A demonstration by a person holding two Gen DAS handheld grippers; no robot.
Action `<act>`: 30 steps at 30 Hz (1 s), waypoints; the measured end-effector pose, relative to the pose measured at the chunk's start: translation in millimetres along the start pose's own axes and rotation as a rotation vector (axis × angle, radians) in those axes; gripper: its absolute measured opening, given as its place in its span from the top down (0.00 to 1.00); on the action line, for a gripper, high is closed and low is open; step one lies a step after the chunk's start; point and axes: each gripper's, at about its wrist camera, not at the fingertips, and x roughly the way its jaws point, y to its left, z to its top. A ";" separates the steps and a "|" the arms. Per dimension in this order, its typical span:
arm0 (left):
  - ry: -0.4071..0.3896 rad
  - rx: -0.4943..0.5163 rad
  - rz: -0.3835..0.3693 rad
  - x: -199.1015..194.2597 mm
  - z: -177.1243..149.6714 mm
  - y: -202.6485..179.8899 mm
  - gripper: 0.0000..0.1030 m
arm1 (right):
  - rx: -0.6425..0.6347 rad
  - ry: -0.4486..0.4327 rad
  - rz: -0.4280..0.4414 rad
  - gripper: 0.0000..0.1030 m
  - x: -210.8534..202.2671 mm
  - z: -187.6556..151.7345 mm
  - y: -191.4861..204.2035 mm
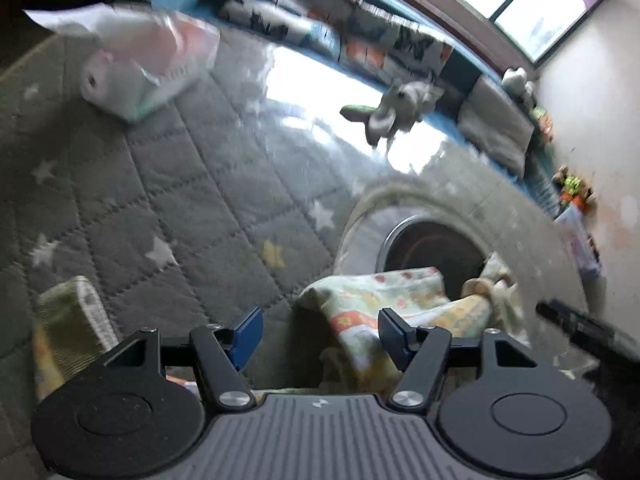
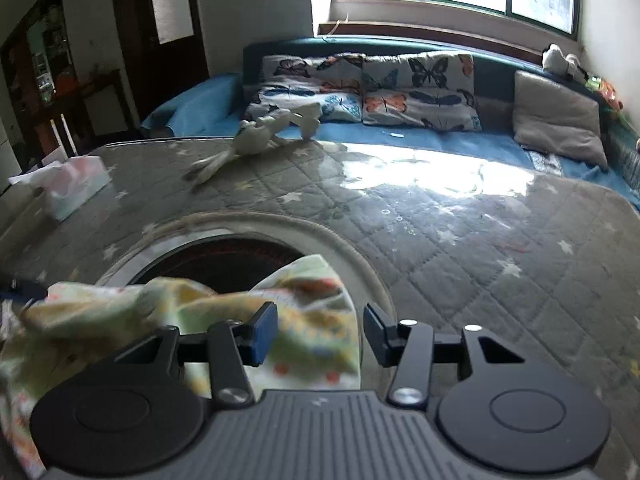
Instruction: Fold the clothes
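Printed cloth lies crumpled between and beneath both hand-held grippers, whose jaws gape, gripping nothing.

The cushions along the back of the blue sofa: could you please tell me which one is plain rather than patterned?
The grey cushion at the right end is plain. The cushions to its left, such as the butterfly cushion, carry butterfly prints.

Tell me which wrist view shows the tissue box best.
The left wrist view: the tissue box appears large at upper left, with a tissue sticking out, though blurred. The right wrist view shows the same box smaller, near the left edge of the quilted table cover.
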 end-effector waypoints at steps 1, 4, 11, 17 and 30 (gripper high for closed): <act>0.007 0.001 -0.003 2.7 0.8 -0.4 0.36 | 0.009 0.008 0.003 0.56 9.9 2.6 -3.0; 0.021 0.007 -0.020 7.0 2.9 -2.8 0.36 | 0.015 0.029 0.010 0.56 29.2 6.1 -6.1; 0.056 0.038 -0.056 19.3 4.1 -10.9 0.77 | 0.010 0.071 0.027 0.79 56.3 3.9 -6.5; -0.013 0.107 -0.061 19.1 13.7 -22.7 0.93 | 0.001 0.029 0.006 0.97 51.2 6.9 -6.6; -0.303 0.293 -0.084 -19.4 53.4 -51.2 0.95 | -0.015 -0.093 -0.011 0.78 24.4 38.1 -16.0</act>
